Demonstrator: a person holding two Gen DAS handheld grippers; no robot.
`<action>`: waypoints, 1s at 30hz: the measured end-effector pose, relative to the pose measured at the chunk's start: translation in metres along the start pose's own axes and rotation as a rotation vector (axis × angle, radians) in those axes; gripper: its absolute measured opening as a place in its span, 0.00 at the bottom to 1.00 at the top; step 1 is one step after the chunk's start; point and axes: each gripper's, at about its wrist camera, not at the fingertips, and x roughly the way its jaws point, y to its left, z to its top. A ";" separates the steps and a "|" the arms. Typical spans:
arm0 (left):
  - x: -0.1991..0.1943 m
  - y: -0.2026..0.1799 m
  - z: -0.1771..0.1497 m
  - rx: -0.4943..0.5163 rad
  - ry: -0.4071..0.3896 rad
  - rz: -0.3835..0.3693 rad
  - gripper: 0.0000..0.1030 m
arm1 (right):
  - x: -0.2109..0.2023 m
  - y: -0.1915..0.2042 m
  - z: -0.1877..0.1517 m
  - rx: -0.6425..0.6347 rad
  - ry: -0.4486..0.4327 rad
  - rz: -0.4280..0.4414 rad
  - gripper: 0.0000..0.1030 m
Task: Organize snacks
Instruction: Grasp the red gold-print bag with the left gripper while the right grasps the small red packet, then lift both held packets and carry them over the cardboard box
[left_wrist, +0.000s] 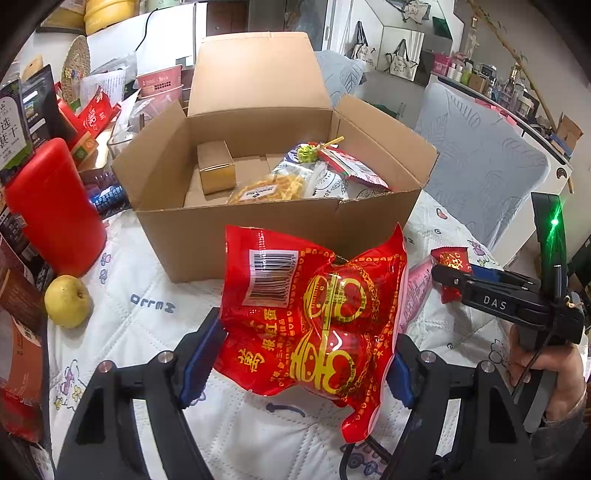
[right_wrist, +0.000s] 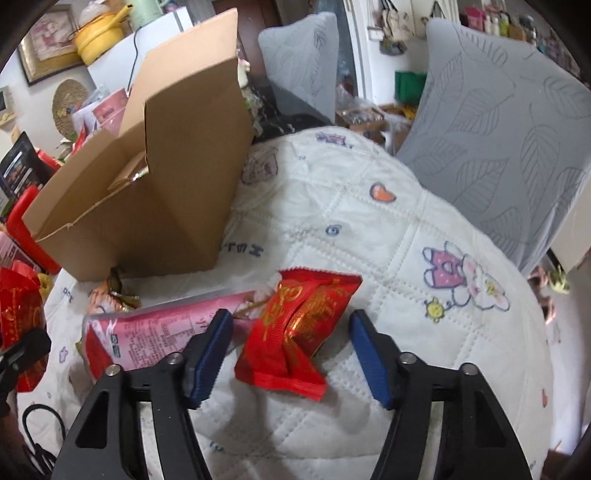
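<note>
My left gripper (left_wrist: 306, 354) is shut on a big red snack bag (left_wrist: 314, 317) with gold print and a barcode, held above the quilt in front of the open cardboard box (left_wrist: 258, 221). The box holds a small gold carton (left_wrist: 216, 168), a noodle pack (left_wrist: 273, 188) and other packets. My right gripper (right_wrist: 291, 350) is open, its fingers on either side of a small red packet (right_wrist: 295, 328) lying on the quilt, without gripping it. A pink packet (right_wrist: 155, 332) lies just left of it. The right gripper also shows in the left wrist view (left_wrist: 454, 277).
A red canister (left_wrist: 55, 206) and a yellow-green apple (left_wrist: 68, 301) stand left of the box among stacked packages. Grey leaf-print chair backs (right_wrist: 498, 147) stand behind the white quilted table cover (right_wrist: 388, 240). The box (right_wrist: 147, 184) is to the right gripper's left.
</note>
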 end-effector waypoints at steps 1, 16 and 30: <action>0.000 0.000 0.000 0.001 0.000 0.000 0.75 | 0.000 0.000 0.000 -0.001 -0.003 -0.002 0.44; -0.023 -0.002 -0.011 -0.009 -0.031 0.009 0.75 | -0.036 0.008 -0.020 -0.012 -0.058 0.072 0.33; -0.065 -0.008 -0.041 -0.051 -0.097 0.017 0.75 | -0.088 0.030 -0.049 -0.075 -0.121 0.163 0.33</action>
